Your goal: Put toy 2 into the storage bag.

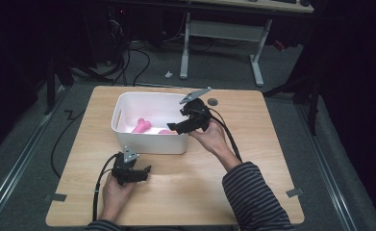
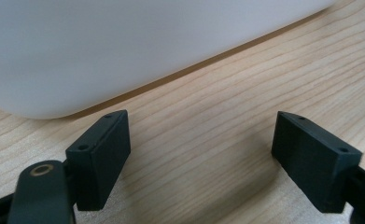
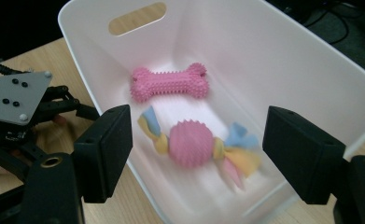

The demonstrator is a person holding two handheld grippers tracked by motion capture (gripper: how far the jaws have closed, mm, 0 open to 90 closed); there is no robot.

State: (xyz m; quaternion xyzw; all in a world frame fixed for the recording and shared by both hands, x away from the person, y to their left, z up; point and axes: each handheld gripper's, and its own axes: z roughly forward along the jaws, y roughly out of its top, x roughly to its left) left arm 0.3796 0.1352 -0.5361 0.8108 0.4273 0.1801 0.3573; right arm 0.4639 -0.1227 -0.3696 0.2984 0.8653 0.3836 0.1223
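Your right gripper [image 1: 176,126] hangs over the near right rim of the smooth white plastic bin [image 1: 120,109] at the frame's centre, jaws spread wide with nothing between them. Inside lie a nubbly pink rubber bone [image 3: 169,82] and, below it, a spiky pink ball knotted with soft pastel fabric strips [image 3: 193,143]. Your left gripper [image 1: 144,170], lower left on the pale wood-grain table [image 1: 253,144], is also spread and empty, just beside the bin's rounded wall.

Bone [image 3: 169,83] behind ball [image 3: 191,143] — in bin [image 3: 283,56].

Open tongs [image 3: 196,154] over white bin [image 3: 306,60] holding pink bone [image 3: 169,82] and ball [image 3: 191,143].
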